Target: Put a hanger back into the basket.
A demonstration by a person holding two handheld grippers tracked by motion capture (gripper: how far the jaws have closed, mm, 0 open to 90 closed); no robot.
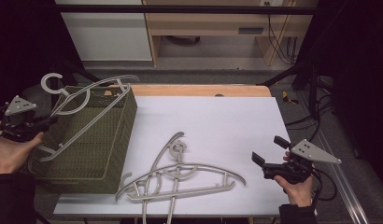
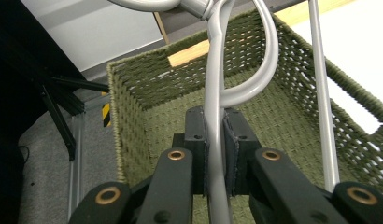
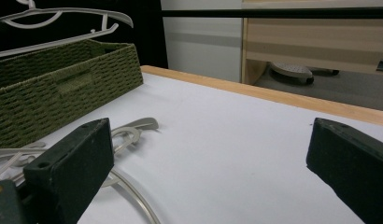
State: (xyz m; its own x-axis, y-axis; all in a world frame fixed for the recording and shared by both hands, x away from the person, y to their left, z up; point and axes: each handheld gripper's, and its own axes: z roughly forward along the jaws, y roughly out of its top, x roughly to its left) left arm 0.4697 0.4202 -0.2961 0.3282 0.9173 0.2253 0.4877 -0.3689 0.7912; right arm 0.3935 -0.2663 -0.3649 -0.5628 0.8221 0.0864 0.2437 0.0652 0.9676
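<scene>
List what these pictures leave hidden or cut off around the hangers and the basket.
- Pile of hangers: high view, lower ends cut off by the bottom edge; overlap hides their count.
- Held hanger: left gripper view, hook cut off by the top edge.
- Basket: right gripper view, its inside hidden by its own wall.

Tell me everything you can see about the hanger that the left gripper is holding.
The hanger is pale grey, smooth and plastic-looking, with an open hook at its far-left end, curved shoulders and a straight lower bar. It is held tilted above the woven green basket, reaching from the basket's near left side to beyond its far rim. The left gripper is shut on one curved arm, its pads pressing both sides. Whether it touches the basket is unclear.
</scene>
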